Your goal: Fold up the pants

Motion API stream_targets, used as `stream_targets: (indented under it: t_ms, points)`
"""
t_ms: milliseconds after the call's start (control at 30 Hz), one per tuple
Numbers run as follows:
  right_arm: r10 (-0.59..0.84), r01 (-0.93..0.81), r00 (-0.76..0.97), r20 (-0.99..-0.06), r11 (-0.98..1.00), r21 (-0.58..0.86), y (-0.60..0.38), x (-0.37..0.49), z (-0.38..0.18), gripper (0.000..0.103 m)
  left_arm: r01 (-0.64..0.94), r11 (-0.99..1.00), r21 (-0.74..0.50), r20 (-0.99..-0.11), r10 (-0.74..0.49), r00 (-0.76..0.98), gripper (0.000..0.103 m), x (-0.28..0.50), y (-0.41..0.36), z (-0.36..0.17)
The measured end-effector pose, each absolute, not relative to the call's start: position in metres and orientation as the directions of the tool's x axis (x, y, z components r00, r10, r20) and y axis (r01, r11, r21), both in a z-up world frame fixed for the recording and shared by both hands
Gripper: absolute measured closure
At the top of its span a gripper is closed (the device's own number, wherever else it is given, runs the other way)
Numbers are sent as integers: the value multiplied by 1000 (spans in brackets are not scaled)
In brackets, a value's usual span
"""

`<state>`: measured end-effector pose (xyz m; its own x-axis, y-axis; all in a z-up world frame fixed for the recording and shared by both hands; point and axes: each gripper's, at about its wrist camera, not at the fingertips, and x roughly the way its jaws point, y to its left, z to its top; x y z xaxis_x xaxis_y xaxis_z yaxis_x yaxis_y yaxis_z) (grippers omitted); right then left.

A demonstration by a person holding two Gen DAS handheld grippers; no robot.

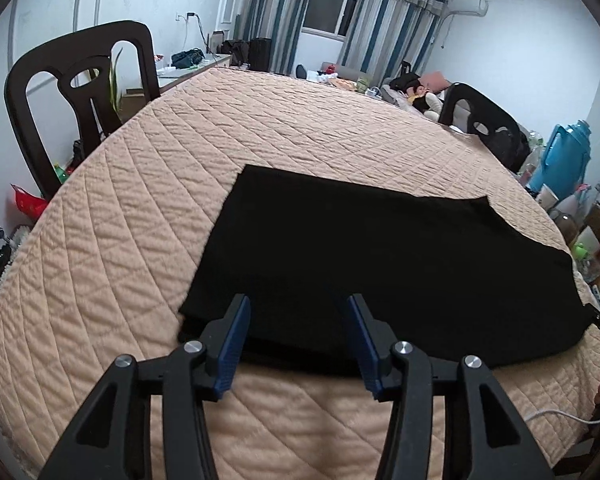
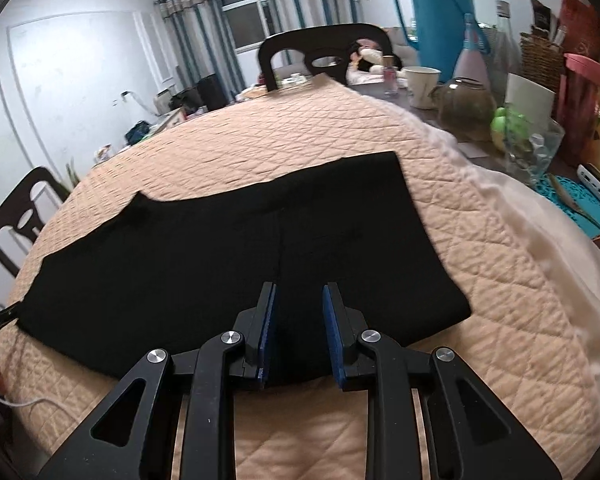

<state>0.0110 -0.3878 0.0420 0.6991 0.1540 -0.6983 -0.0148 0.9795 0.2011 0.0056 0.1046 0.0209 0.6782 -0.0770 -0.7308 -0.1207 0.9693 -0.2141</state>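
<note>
On the quilted table cover [image 1: 148, 184] the black pants [image 1: 380, 260] lay flat, apparently folded lengthwise, while you held the left gripper [image 1: 299, 332] and right gripper [image 2: 299, 326] parted and empty over their near edge, seemingly poised for another fold.

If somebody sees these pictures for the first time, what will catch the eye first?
The black pants lie flat on the peach quilted cover. The left gripper and right gripper hover open over their near edge. A bright blue thermos stands at the right.
</note>
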Motion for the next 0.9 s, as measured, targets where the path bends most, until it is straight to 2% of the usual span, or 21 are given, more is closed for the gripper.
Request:
stream_targets:
  t_ms: [100,233,367,633,900]
  points:
    - [195,-65,718,-668,974,215,-379,2,59,72,-108,971,-213,-731,-86,677,50,0,101,25]
    - [222,-106,760,-611,970,220,-374,-9,88,71,-93,971,-219,-716,-95,692,50,-7,98,38]
    - [224,-131,777,-588,972,197,-368,-18,101,67,-72,976,-206,-698,-95,710,45,-11,94,46]
    - [179,-66,723,-667,979,192,-371,-3,59,66,-171,962,-213,-775,-60,629,44,0,108,8]
    - [217,-118,710,-670,974,192,-356,12,52,66,-243,916,-320,-747,-85,660,42,-18,116,4]
